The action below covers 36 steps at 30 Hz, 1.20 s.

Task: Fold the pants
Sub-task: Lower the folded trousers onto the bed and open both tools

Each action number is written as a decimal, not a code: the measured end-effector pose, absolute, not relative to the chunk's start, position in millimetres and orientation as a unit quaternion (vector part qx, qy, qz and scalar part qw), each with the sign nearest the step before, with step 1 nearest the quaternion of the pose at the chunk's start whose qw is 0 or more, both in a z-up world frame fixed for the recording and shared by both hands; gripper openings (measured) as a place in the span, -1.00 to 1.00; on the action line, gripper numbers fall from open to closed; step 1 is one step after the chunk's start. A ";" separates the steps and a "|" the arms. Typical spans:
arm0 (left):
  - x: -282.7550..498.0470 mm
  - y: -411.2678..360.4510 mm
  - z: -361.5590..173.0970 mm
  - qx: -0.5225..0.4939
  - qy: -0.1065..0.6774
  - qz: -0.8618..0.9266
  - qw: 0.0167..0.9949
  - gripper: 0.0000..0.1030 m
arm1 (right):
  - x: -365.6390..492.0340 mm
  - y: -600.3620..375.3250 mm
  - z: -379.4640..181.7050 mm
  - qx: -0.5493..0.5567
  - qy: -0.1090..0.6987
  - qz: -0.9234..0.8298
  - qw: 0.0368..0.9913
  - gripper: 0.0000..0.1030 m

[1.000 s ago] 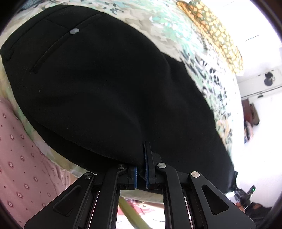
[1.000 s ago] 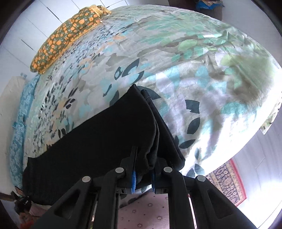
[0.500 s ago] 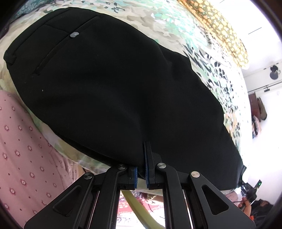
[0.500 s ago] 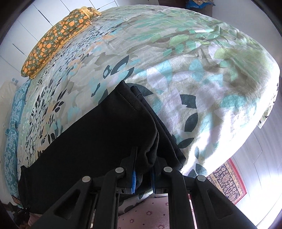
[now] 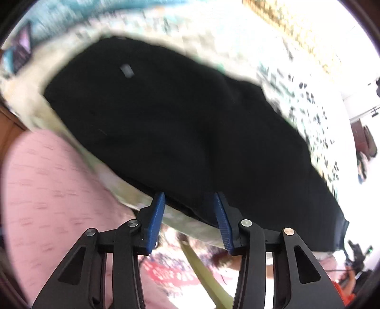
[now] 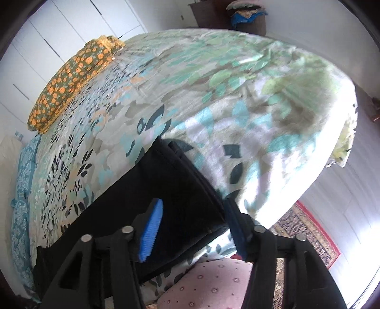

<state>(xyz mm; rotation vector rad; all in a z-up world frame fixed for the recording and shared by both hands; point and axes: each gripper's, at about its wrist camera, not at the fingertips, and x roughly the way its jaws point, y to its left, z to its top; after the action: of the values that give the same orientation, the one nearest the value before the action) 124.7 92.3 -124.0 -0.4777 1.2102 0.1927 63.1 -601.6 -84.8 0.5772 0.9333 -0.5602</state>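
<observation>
Black pants (image 5: 190, 133) lie flat along the near edge of a bed with a floral cover (image 6: 213, 99). A grey button (image 5: 126, 70) on a back pocket shows at the waist end in the blurred left wrist view. My left gripper (image 5: 188, 202) is open, its blue pads at the pants' near edge with nothing held. In the right wrist view the leg end (image 6: 180, 190) lies flat on the cover. My right gripper (image 6: 192, 211) is open, with the hem between its jaws but not clamped.
An orange-patterned pillow (image 6: 71, 78) lies at the far side of the bed. A pink dotted cloth (image 5: 47, 190) is below the bed edge. A patterned rug (image 6: 306, 233) covers the floor at right. A dark cabinet (image 6: 228, 16) stands beyond the bed.
Both grippers were shut on the pants' edge and have opened, letting the fabric drop flat on the bed. The left view has swung and blurred.
</observation>
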 end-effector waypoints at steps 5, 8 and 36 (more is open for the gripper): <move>151.6 69.6 -94.1 -0.173 0.508 0.061 0.842 0.48 | 78.5 -563.0 -47.6 0.237 0.411 -0.224 0.851 0.32; 182.0 41.2 -113.5 -0.122 0.507 0.019 0.853 0.49 | 109.0 -518.8 -49.2 0.231 0.426 -0.159 0.860 0.50; 308.9 47.8 -187.7 -0.026 0.523 0.066 0.849 0.97 | 117.9 -454.7 -140.5 0.299 0.464 -0.100 0.828 0.96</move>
<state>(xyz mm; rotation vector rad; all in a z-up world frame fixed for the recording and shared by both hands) 308.9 47.8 -187.7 -0.0545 1.1016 0.1382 117.9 -454.7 -140.5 0.6359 0.9851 -0.2124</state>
